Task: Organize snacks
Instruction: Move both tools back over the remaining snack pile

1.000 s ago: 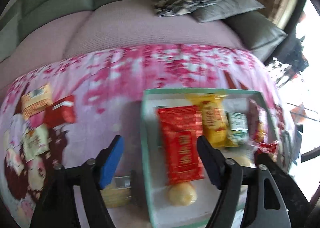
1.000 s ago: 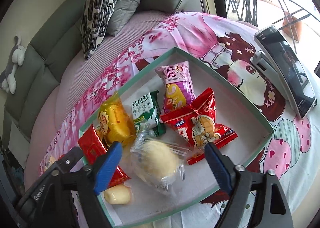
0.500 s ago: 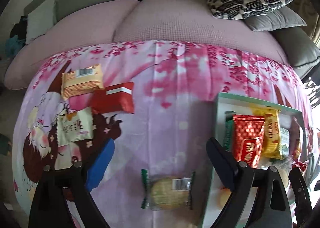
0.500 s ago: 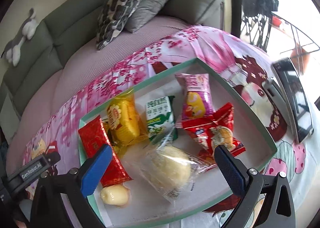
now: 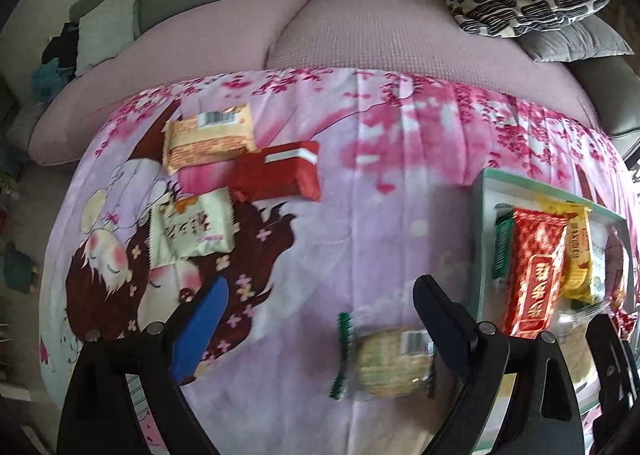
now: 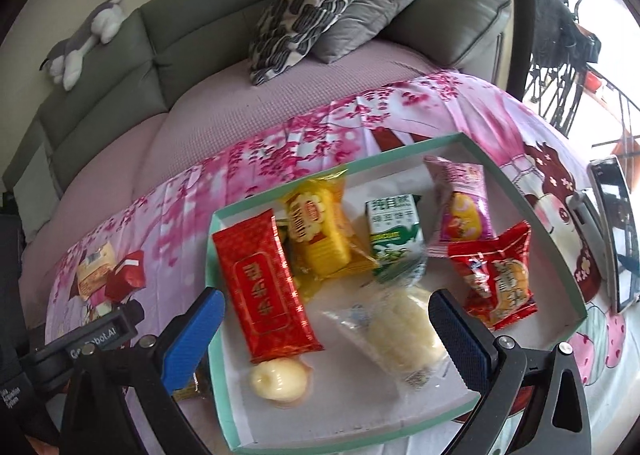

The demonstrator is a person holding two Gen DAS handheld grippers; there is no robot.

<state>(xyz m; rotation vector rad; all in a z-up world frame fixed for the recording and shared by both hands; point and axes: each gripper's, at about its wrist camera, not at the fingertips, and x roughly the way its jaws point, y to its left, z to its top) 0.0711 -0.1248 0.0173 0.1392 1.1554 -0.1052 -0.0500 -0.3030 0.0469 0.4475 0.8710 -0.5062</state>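
Observation:
A green-rimmed box [image 6: 532, 207] holds several snacks: a red packet [image 6: 262, 279], a yellow packet [image 6: 318, 231], a green-and-white biscuit pack [image 6: 394, 225], a clear-wrapped bun [image 6: 400, 327] and a pale round candy [image 6: 278, 377]. My right gripper [image 6: 326, 325] is open and empty above the box. My left gripper [image 5: 320, 319] is open and empty over the pink cloth, just above a clear-wrapped round biscuit [image 5: 386, 361]. An orange packet [image 5: 208, 143], a red packet [image 5: 282, 171] and a white packet [image 5: 192, 231] lie at the far left. The box also shows in the left wrist view [image 5: 478, 215].
A pink patterned cloth [image 5: 380, 183] covers the table. A sofa [image 5: 280, 27] with patterned and grey cushions [image 6: 312, 3] stands behind. A phone on a stand [image 6: 614, 223] sits right of the box. A plush toy [image 6: 86, 35] lies on the sofa back.
My left gripper has swung left, away from the box, and now sits over the cloth by the round biscuit. My right gripper has pulled back and up slightly from the box.

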